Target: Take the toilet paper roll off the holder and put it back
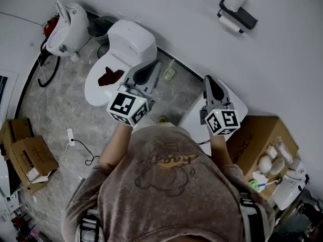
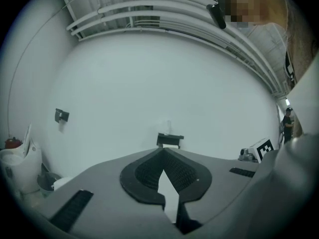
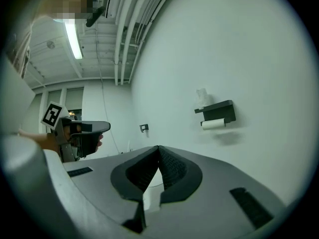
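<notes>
Dim, greyish fisheye views (black vignetted corners), glare from one ceiling lamp

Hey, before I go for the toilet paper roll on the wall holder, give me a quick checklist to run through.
1. Toilet paper roll on the holder: ok, hanging beneath it.
2. Left gripper empty: ok, nothing between its jaws.
3. Right gripper empty: ok, nothing held.
4. Jaws apart for grasping: not ok, both pairs meet at the tips.
5. Grippers near the roll: not ok, both well short of the wall.
</notes>
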`<state>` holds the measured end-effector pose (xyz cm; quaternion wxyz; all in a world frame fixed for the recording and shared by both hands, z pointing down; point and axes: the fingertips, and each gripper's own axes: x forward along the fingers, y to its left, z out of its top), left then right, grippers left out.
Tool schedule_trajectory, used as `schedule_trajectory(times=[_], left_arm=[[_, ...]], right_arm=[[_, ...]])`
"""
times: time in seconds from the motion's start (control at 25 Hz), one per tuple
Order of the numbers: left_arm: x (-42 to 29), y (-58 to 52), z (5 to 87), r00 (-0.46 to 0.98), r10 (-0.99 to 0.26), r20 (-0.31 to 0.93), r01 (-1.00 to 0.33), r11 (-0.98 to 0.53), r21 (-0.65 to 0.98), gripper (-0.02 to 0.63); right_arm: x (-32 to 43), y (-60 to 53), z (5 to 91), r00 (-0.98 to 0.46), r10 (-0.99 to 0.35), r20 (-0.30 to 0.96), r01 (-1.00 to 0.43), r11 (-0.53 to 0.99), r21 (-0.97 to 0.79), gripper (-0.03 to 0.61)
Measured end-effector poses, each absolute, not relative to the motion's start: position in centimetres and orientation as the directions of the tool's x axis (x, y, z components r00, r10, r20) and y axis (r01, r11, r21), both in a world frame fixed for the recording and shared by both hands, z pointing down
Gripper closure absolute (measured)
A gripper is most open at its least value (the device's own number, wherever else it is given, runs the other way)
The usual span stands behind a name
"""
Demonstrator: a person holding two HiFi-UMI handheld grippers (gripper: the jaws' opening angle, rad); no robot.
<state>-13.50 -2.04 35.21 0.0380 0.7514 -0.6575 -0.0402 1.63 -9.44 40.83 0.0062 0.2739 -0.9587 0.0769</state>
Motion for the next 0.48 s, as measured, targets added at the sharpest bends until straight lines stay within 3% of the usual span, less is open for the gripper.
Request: schedule_trajectory(times=[0.48], left_arm=[[-14.3,-9.5,34.0,0.357,-0.934,-0.012,-0.927,-0.356,0.117,0.604]], right_arm=[[2.3,-12.9,39.9,-0.714,-0.698,0.047,-0.695,0.700,-0.165,0.581]])
